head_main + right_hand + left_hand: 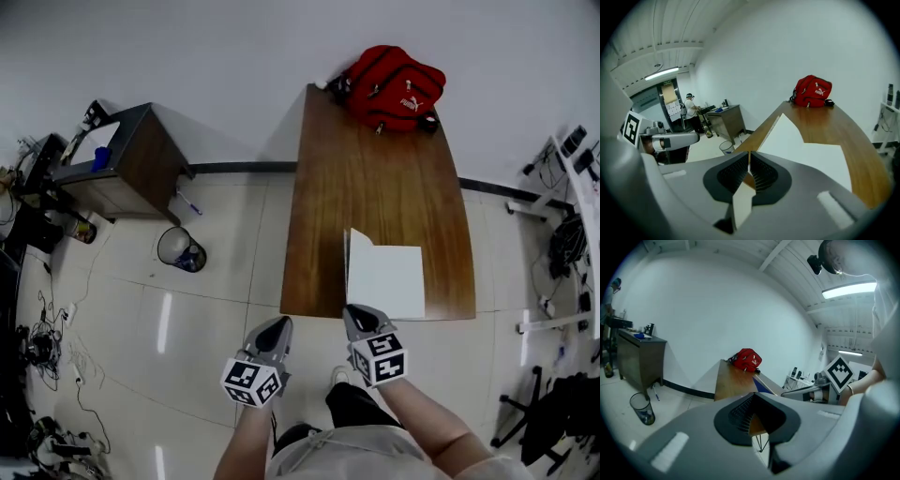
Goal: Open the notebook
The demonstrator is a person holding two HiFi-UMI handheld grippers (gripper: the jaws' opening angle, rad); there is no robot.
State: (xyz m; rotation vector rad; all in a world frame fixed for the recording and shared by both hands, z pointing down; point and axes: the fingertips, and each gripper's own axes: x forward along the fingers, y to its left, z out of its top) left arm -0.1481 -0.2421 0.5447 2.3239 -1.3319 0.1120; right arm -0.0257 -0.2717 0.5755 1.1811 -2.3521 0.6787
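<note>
Your notebook lies at the near edge of the table, right of centre; its cover stands upright along its left side; your right gripper has its jaws closed on that cover's near edge; bare wood runs beyond to the red bag; your left gripper, jaws slightly apart and empty, hangs off the near-left corner above the floor.

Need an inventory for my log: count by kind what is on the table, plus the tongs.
Bag: 1
Notebook: 1
Tongs: 2, left tongs and right tongs
Total: 4
</note>
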